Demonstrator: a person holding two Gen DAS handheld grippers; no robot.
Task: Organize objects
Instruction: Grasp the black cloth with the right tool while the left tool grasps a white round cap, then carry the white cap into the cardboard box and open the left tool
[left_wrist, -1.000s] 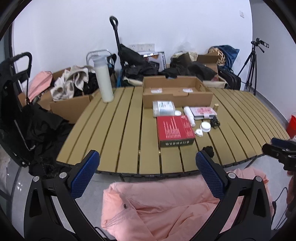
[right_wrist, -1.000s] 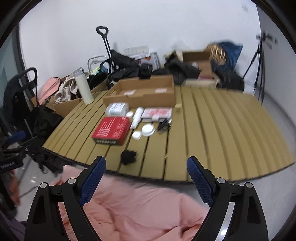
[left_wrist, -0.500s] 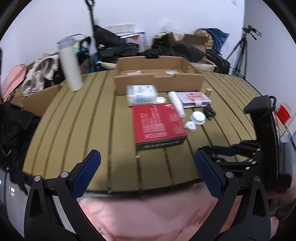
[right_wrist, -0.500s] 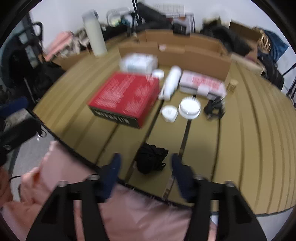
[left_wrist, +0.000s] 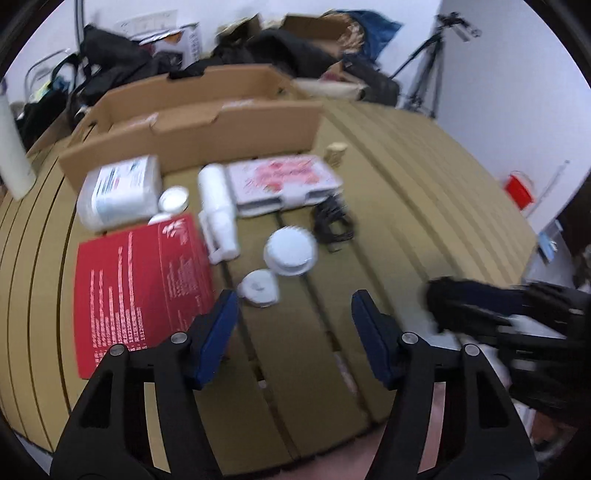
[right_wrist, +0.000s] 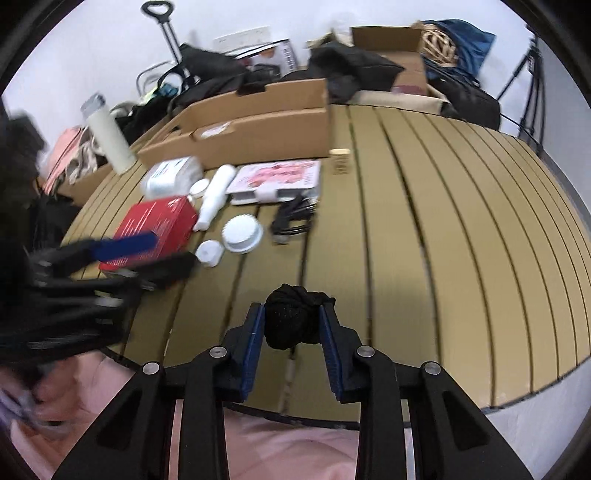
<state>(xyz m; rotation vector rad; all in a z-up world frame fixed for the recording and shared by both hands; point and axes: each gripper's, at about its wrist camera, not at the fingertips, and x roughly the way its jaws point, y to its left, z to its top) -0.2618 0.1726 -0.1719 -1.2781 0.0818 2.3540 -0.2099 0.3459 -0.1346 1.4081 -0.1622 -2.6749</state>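
Slatted tan table (right_wrist: 443, 229), cardboard box (right_wrist: 258, 129), white wall (right_wrist: 92, 48)

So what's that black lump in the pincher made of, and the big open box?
The black bundle looks like soft knitted fabric or yarn: matte, wrinkly, bulging between the right gripper pads. The open box looks like plain brown cardboard, with dull folded flaps.

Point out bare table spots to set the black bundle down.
Free: the slats right of the black cable and small wooden block, out to the table's right edge; also the near strip below the white lids. Crowded: between the red box and the cardboard box.
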